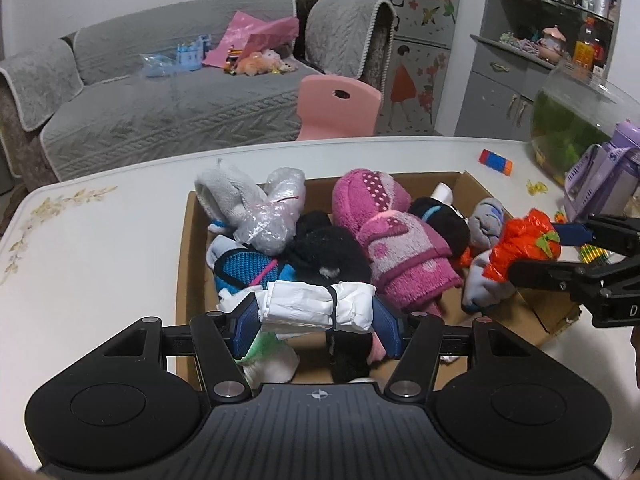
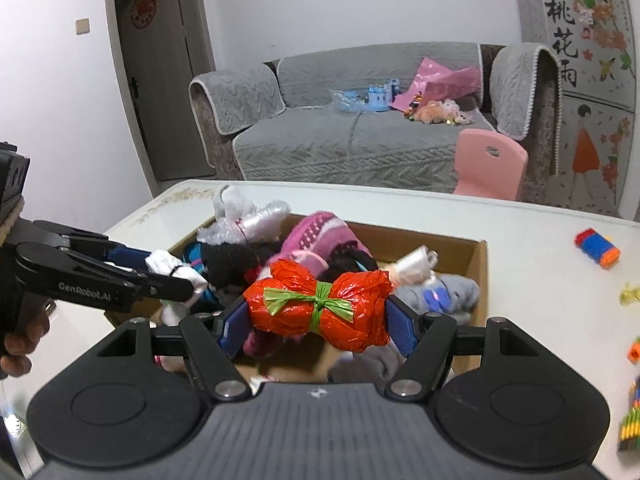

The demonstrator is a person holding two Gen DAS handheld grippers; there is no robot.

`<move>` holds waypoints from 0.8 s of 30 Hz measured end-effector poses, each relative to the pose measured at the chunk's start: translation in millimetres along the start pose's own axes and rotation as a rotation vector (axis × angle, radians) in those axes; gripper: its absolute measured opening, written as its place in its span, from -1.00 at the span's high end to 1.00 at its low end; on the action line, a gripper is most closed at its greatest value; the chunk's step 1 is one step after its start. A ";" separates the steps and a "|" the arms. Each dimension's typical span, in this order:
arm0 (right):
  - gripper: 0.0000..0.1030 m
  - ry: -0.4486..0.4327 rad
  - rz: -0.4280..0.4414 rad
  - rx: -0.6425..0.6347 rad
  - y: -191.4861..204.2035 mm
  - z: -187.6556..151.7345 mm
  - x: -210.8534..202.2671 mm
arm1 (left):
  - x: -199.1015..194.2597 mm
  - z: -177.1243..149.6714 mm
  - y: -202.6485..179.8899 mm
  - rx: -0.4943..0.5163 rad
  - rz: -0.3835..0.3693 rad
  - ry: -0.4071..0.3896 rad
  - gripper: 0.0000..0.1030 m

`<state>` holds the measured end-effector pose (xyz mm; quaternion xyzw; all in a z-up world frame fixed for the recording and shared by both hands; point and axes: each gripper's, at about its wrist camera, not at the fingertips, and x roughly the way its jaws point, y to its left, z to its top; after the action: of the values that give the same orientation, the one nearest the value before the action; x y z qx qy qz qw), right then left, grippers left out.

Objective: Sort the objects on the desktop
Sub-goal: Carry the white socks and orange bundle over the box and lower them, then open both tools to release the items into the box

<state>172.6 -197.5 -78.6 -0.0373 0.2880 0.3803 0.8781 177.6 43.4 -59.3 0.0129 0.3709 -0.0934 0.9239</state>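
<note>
Gripping a white bundle [image 1: 316,306] bound with a black band, the left gripper [image 1: 316,322] is clamping it end to end between its blue pads, just above the near end of the cardboard box [image 1: 192,240]. Beside it, the right gripper [image 2: 318,322] is squeezing an orange plastic bundle [image 2: 320,310] tied with a green strip, holding it over the box's right side. Beneath both, the box is sitting on the white table [image 1: 100,248], packed with a pink fleece roll [image 1: 384,236], a black fuzzy item [image 1: 320,252], a grey plush piece [image 1: 228,196] and a bubble-wrapped bundle [image 1: 276,212]. Farther right on the table, a red-blue-orange toy block [image 1: 496,161] is lying apart from the box, near a glass fish tank [image 1: 576,128].
</note>
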 end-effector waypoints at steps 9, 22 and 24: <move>-0.30 0.048 -0.043 0.019 -2.5 -24.1 -3.1 | 11.7 -11.9 -2.4 0.039 -0.023 0.028 -0.27; -0.32 0.120 -0.080 0.025 -0.8 -35.4 17.7 | 15.6 -24.5 -1.7 0.035 -0.017 0.022 -0.31; -0.32 0.122 -0.086 0.019 0.5 -37.1 17.4 | 15.6 -27.2 -1.9 0.028 -0.017 0.025 -0.32</move>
<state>164.0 -196.5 -118.6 -0.0643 0.3430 0.3364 0.8747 169.8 41.5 -89.7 0.0240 0.3811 -0.1063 0.9181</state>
